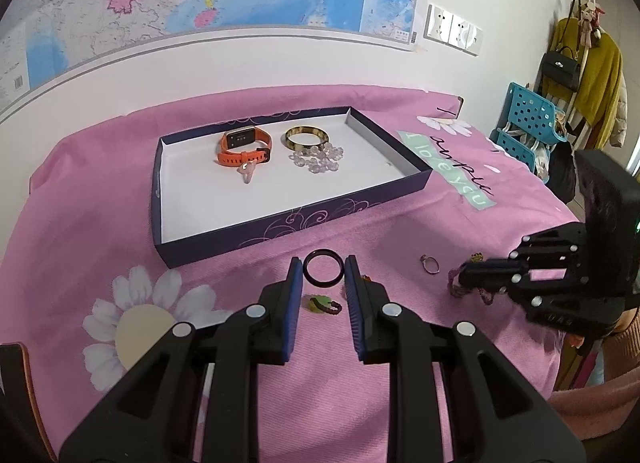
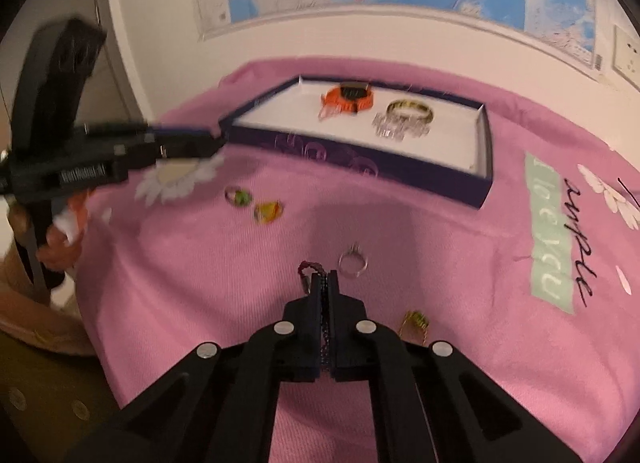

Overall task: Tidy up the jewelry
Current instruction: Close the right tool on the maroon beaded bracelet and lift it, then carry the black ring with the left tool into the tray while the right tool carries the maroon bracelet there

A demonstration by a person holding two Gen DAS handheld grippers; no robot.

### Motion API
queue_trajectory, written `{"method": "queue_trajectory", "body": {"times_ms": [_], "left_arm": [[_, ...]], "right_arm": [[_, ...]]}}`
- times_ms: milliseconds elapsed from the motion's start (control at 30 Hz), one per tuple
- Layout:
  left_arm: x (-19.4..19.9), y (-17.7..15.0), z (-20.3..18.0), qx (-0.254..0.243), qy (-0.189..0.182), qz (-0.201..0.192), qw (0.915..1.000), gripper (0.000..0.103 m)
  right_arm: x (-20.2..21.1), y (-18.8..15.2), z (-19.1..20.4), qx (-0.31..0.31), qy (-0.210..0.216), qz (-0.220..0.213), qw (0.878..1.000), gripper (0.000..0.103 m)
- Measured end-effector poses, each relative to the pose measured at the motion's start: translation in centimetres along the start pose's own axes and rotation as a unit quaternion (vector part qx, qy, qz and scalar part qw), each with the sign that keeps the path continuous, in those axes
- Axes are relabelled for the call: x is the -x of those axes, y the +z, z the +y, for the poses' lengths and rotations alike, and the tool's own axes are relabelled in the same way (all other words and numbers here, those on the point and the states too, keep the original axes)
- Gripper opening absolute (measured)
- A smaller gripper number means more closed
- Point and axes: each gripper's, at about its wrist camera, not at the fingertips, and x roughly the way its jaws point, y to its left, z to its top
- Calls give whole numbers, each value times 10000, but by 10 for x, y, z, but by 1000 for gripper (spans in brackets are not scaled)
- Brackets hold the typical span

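My left gripper (image 1: 323,277) is clamped on a dark ring (image 1: 323,273) held above the pink cloth (image 1: 120,231), just short of the box (image 1: 280,225). My right gripper (image 2: 325,283) is closed on a beaded cord (image 2: 310,267) beside a silver ring (image 2: 353,262). The box already holds a watch (image 1: 244,147), a bangle (image 1: 307,137) and crystal beads (image 1: 318,159).

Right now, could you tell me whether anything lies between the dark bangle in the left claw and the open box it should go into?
Nothing visible does. The dark bangle sits between the left claw's tips, and only bare pink cloth separates it from the box's near wall. The green ring lies nearer the camera, out of the path.
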Motion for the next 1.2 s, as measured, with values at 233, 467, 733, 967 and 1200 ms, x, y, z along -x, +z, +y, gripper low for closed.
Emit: {"method": "queue_trajectory", "body": {"times_ms": [233,467,733,967,1200], "left_arm": [[4,4,0,-5,34,-68,10000,22],[9,10,1,-6,73,-178,9998,22],[9,19,5,-13,104,-268,9996,22],[5,27,8,-10,164,-291,9994,22],[0,36,14,18,204,-321,9993,22]], "right_arm": [[17,21,1,-95,93,-491,9987,2],[22,39,4,-23,195,-786,9967,2],[21,55,2,11,150,-948,9954,2],[16,65,-5,-29,172,-993,9949,2],[13,75,-14,-84,179,-1032,9945,2]]}}
